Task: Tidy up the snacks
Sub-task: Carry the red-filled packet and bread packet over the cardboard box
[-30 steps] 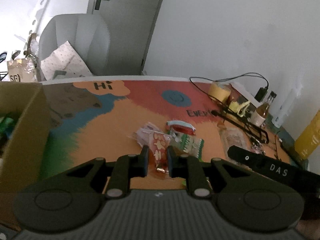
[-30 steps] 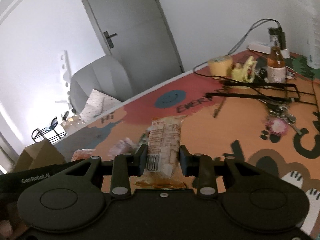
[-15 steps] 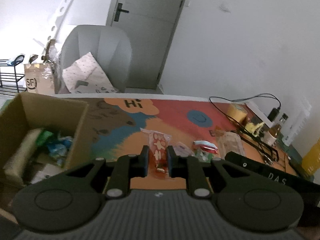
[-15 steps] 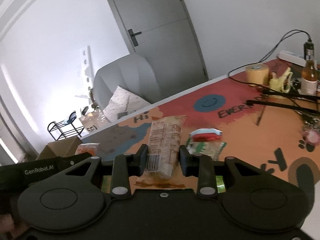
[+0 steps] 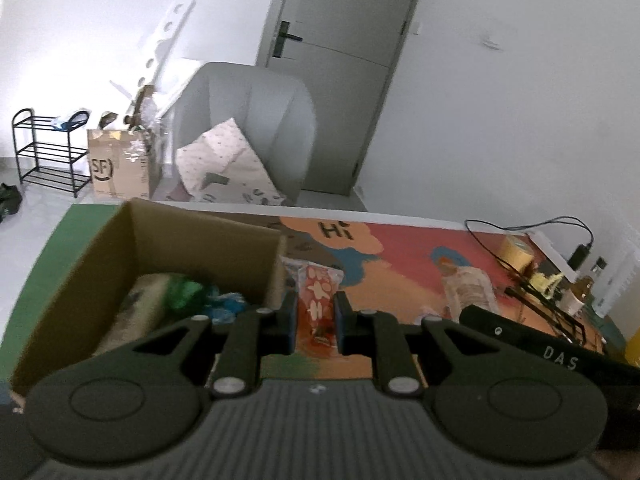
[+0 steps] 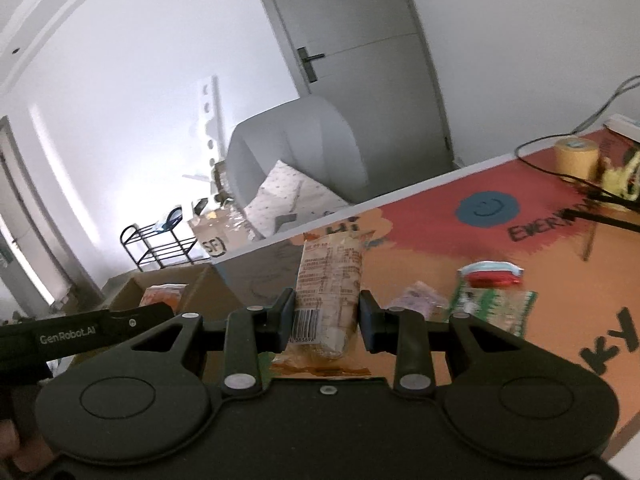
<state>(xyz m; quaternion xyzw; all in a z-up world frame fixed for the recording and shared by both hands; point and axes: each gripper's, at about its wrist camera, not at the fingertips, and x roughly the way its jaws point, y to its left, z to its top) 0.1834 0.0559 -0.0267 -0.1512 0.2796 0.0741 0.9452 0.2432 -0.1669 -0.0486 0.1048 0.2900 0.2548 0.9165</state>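
My left gripper (image 5: 315, 312) is shut on a small red snack packet (image 5: 318, 300) with white shapes, held in the air just right of an open cardboard box (image 5: 200, 236) that holds several snacks. My right gripper (image 6: 327, 316) is shut on a long clear bread packet (image 6: 330, 280) with a barcode, held above the table. The box also shows in the right wrist view (image 6: 188, 284), to the left of my right gripper. A red-and-green snack pack (image 6: 494, 292) and a pale pink packet (image 6: 416, 300) lie on the colourful table mat (image 6: 440, 208).
At the table's far right are a tape roll (image 6: 576, 158), black cables and a wire rack (image 5: 548, 304). Behind the table stand a grey armchair (image 5: 248, 120) with a cushion, a cardboard carton (image 5: 120, 168), a black shoe rack (image 5: 48, 152) and a door.
Both grippers have moved left towards the cardboard box with their packets still held. The box now fills the left of the left wrist view and has come into the right wrist view.
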